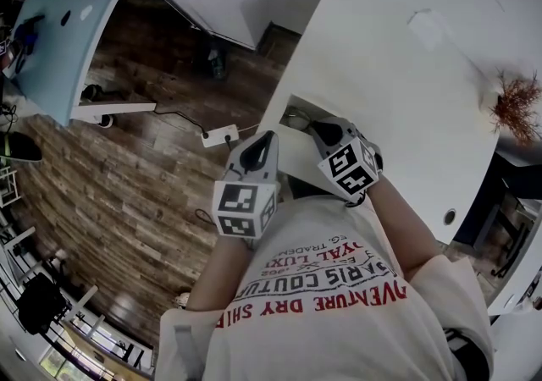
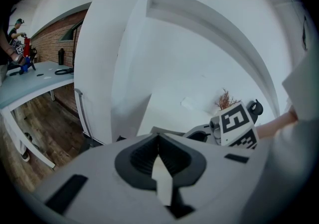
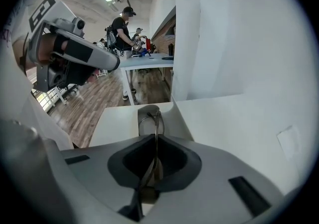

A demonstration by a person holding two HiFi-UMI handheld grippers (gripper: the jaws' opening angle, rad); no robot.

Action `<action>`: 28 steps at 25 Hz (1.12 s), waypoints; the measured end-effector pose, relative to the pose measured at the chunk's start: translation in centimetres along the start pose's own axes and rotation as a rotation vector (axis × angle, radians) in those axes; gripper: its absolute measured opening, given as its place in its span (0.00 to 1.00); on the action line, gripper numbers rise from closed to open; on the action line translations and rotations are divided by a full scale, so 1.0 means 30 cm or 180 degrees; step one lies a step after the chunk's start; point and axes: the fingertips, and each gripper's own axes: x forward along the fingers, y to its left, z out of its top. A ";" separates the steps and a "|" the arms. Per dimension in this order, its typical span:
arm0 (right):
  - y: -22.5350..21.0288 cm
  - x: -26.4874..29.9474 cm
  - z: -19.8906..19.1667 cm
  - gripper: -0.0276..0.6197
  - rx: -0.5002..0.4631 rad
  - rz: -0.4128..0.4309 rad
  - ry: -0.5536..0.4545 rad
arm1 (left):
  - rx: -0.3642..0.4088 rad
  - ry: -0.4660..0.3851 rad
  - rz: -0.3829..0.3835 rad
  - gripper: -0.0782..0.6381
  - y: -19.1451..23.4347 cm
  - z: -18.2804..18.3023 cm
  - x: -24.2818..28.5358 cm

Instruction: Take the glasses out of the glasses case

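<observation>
The white counter [image 1: 406, 74] is filling the 12-to-3 o'clock part of the head view, with wooden floor [image 1: 144, 193] lying toward 9 o'clock and the person's printed shirt [image 1: 322, 303] at 6 o'clock. Both forearms are reaching out from the body toward 12 o'clock, bringing the left gripper [image 1: 264, 140] and the right gripper [image 1: 318, 127] close together at the counter's near edge, both pointing downward.

From the head view the white glasses case [image 3: 179, 121] is hardly standing out against the counter. The right gripper view is showing it plainly, sitting open just beyond the fingers at 12 o'clock. That view is also showing the fingers pinching the glasses [image 3: 156, 118] edge-on, with one thin-rimmed lens sticking out over the case.

The left gripper view is showing its own fingers pressing together on a flat white strip, apparently the case's edge. At 3 o'clock it is catching the right gripper's marker cube [image 2: 234, 126] and, behind it, a dried plant [image 2: 225, 99], which is sitting at the far edge of the counter.
</observation>
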 end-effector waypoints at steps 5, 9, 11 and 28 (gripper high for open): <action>-0.026 -0.038 0.032 0.08 -0.0060 -0.0201 -0.0128 | 0.0060 0.0009 -0.0027 0.12 -0.003 -0.006 -0.021; -0.041 -0.078 0.076 0.08 -0.0146 -0.0378 -0.0229 | 0.0096 -0.0021 -0.0069 0.12 -0.003 0.006 -0.031; -0.032 -0.108 0.101 0.08 -0.0161 -0.0415 -0.0305 | 0.0123 -0.0032 -0.0098 0.12 -0.015 0.012 -0.046; 0.030 -0.521 0.281 0.08 0.0825 -0.1325 -0.1394 | 0.0696 -0.0552 -0.0604 0.12 -0.157 0.187 -0.208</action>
